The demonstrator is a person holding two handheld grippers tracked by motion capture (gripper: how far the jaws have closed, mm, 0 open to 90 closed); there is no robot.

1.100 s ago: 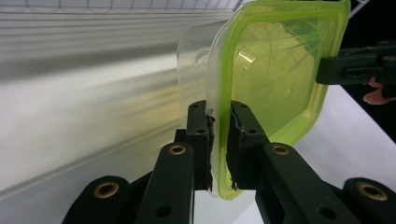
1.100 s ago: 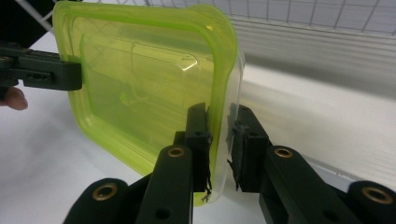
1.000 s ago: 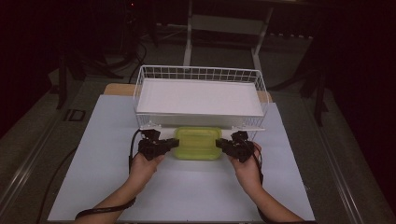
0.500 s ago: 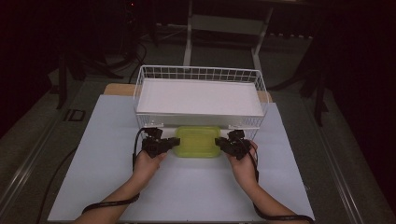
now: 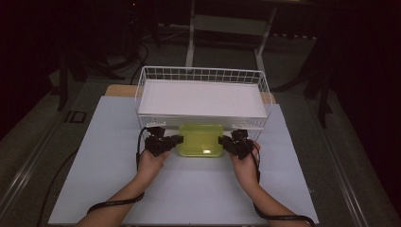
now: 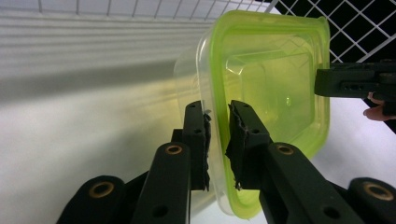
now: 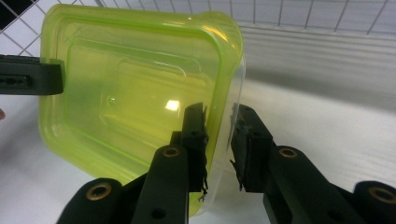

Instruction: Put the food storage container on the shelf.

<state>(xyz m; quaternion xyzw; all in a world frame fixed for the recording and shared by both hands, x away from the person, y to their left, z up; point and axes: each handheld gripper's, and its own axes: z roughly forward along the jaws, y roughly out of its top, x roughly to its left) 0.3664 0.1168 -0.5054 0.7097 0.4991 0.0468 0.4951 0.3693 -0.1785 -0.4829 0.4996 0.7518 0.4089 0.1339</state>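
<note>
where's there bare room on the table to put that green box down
Bare sheet lies between the forearms, toward the near edge, and wide strips run left of the left gripper and right of the right gripper. It's crowded at the far side, where the box sits against the wire basket.

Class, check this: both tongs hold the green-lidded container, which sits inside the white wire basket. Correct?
Not quite. The left tongs and right tongs do hold the green-lidded container, but the high view shows it in front of the white wire basket, not inside.
</note>
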